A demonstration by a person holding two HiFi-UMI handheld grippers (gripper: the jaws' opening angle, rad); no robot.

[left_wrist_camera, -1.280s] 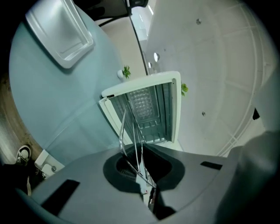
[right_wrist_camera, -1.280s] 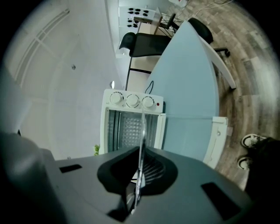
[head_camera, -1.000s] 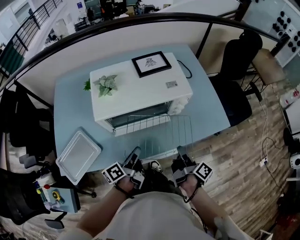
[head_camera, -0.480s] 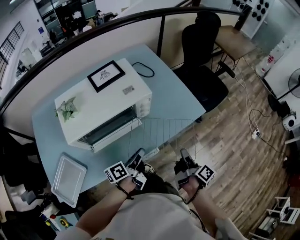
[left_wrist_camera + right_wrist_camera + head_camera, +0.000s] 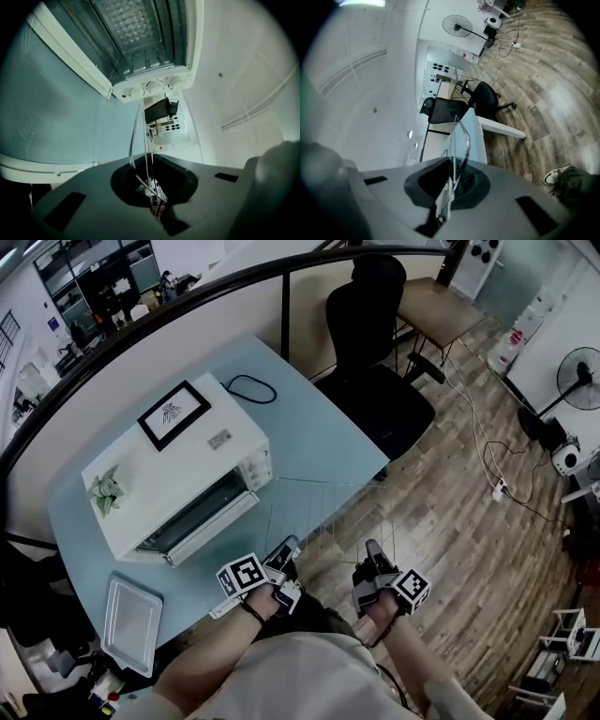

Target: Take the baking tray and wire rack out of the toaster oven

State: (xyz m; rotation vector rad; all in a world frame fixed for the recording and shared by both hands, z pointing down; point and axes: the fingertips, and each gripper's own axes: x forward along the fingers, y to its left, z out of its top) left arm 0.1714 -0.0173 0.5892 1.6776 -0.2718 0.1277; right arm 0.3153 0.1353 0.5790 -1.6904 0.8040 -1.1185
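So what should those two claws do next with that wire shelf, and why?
Probably lower the wire rack onto the bare blue table beside the toaster oven. The left gripper and right gripper are shut on its near edge, it hangs clear of the oven, and the baking tray already lies on the table.

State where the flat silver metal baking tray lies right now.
The baking tray lies at the head view's lower left, on the pale blue table corner, below the white toaster oven, left of the left gripper.
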